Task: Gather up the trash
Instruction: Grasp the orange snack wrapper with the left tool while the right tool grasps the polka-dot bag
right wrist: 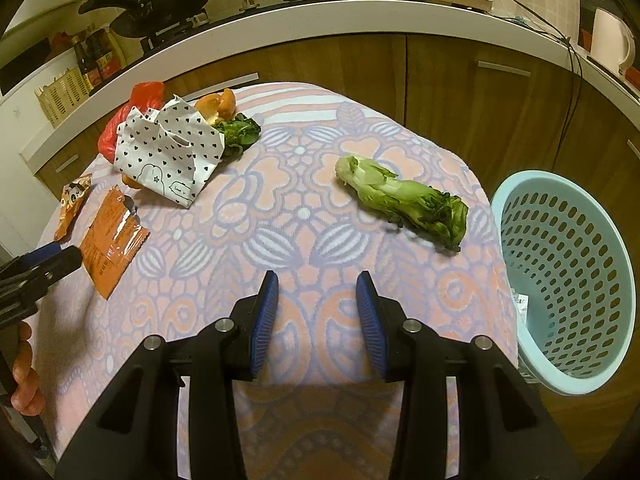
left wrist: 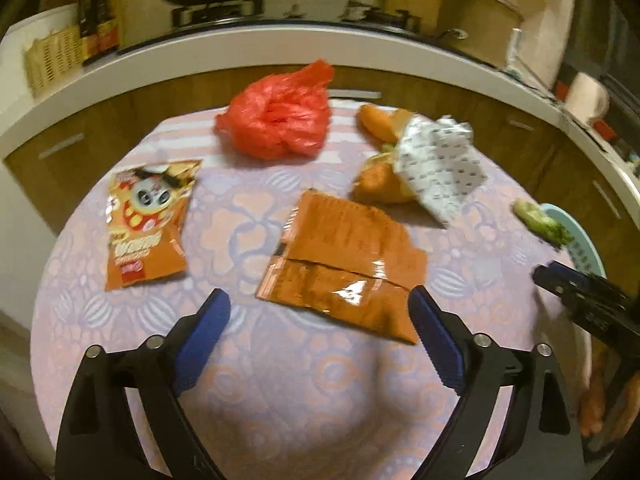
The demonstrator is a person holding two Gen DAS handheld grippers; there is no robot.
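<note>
We hold the left tongs [left wrist: 320,306] spread wide, the torn orange snack wrapper [left wrist: 340,268] flat on the desk just ahead between the tips. We should pinch its raised near edge. Right tongs [right wrist: 318,288] hang parted, empty; the basket [right wrist: 624,280] waits to their right.

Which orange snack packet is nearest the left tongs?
The torn-open orange packet, printed back facing up, lying just ahead of the left tongs. The panda-print packet lies farther left, face up.

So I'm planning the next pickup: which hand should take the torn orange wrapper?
Left. The left gripper is open with the torn orange wrapper just ahead of its fingertips; the right gripper faces the lettuce.
</note>
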